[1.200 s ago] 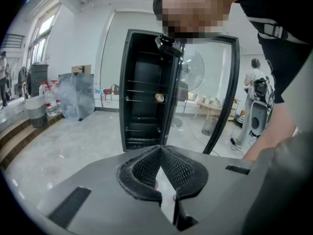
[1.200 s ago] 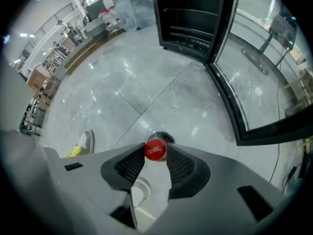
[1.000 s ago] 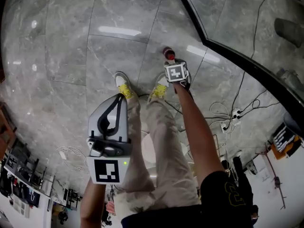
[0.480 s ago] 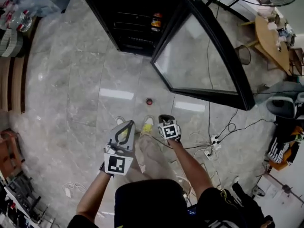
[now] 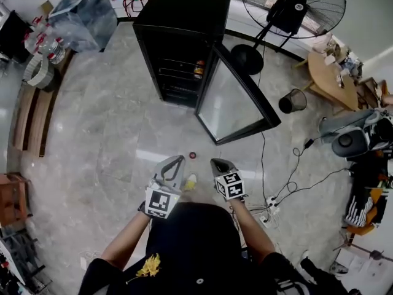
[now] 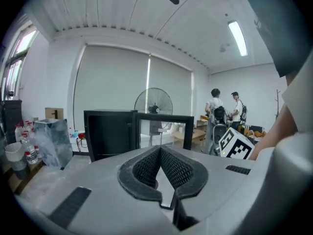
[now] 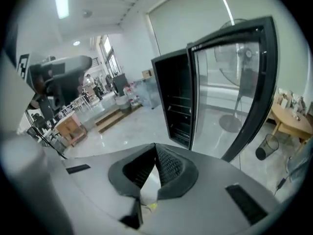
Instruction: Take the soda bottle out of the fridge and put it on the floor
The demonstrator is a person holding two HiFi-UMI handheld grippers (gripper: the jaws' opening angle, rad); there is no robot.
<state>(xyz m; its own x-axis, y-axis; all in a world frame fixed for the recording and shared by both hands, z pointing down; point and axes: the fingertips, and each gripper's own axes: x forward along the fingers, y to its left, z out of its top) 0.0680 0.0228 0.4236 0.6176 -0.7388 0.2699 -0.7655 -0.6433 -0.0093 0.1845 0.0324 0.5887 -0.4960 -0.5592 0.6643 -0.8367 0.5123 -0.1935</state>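
The soda bottle [image 5: 192,155] stands on the grey marble floor, seen from above as a small red cap just ahead of my shoe. Both grippers hover at waist height behind it, holding nothing. My left gripper [image 5: 177,159] is shut, its ribbed pads meeting at the tips [image 6: 160,149]. My right gripper [image 5: 215,163] is shut too, with its pads [image 7: 155,146] together and nothing between them. The black fridge [image 5: 178,39] stands beyond with its glass door [image 5: 236,100] swung open. An orange-labelled bottle [image 5: 199,69] remains on a shelf inside.
A pedestal fan [image 5: 293,8] and a black wastebasket [image 5: 293,101] stand right of the fridge. Cables and a power strip [image 5: 271,200] lie on the floor at my right. Bagged bottles [image 5: 80,14] and a wooden pallet [image 5: 27,112] sit at the left. Two people [image 6: 222,112] stand far off.
The right gripper let go of the bottle, drew back and shut. The head view rose from close over the floor to standing height, bringing the fridge into sight.
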